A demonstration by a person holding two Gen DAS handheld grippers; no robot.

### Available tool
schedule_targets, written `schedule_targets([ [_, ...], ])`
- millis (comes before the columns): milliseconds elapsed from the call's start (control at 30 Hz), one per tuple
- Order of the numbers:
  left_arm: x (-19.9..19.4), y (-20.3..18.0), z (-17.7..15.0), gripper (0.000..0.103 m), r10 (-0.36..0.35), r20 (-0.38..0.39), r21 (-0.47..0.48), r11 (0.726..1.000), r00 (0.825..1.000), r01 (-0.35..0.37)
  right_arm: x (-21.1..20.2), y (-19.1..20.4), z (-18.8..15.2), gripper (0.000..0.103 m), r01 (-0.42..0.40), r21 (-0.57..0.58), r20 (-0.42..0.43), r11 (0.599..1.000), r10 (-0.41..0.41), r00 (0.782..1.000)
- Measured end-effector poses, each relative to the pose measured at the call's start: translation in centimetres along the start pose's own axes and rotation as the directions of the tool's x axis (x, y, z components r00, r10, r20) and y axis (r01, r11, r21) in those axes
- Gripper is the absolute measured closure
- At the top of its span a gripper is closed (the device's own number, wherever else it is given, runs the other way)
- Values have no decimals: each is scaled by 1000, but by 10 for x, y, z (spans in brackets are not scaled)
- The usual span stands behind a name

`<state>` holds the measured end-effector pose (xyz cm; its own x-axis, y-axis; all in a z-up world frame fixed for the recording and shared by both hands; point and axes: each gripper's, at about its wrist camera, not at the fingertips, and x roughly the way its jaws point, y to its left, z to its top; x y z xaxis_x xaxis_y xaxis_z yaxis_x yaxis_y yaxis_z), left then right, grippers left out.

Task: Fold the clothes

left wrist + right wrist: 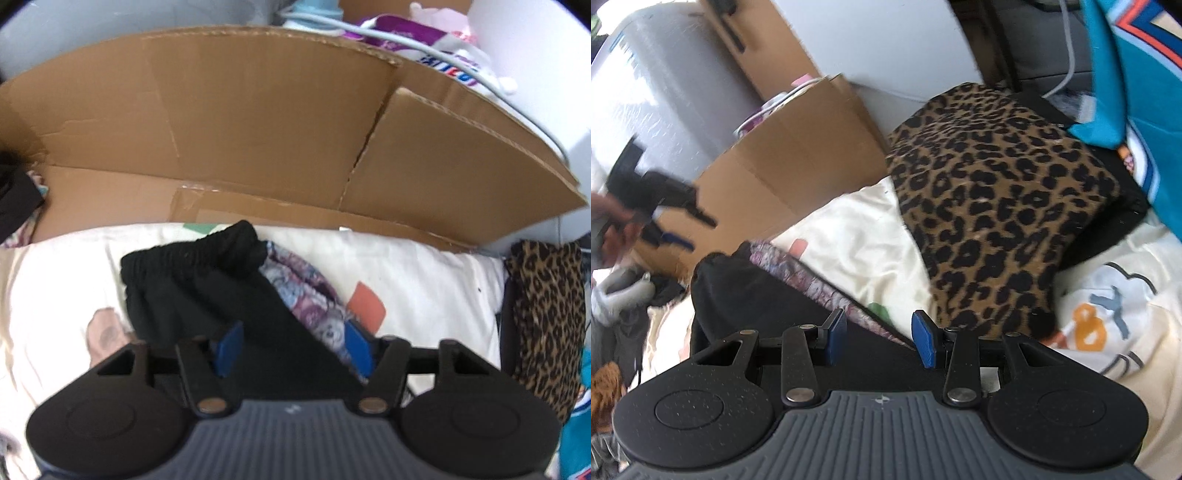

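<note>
Judging from the bed (424, 266), folding is midway: the black garment (207, 295) with floral lining lies bunched there between my left jaws (293, 349) and right jaws (879, 338), both parted, gripping nothing; the leopard-print piece (997, 206) looks folded.

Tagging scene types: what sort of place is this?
Likely a bedroom: clothes lie on a printed bedsheet, with a leopard-print garment and a flattened cardboard box beside it.
</note>
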<state>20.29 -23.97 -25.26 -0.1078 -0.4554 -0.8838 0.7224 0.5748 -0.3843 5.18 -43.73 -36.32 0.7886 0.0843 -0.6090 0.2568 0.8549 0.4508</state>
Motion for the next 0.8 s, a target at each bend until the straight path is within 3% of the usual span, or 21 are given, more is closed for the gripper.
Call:
schedule_targets([
  [200, 7, 3, 20, 42, 4, 27, -16, 1000, 1000, -4, 10, 6, -2, 57, -11, -10, -25, 1000, 11, 1000],
  [433, 42, -9, 18, 55, 53, -62, -102, 993, 997, -59, 20, 16, -4, 57, -22, -37, -35, 999, 21, 999],
  [800, 67, -8, 18, 59, 57, -62, -187, 980, 996, -68, 24, 17, -3, 57, -25, -60, -55, 998, 22, 998],
])
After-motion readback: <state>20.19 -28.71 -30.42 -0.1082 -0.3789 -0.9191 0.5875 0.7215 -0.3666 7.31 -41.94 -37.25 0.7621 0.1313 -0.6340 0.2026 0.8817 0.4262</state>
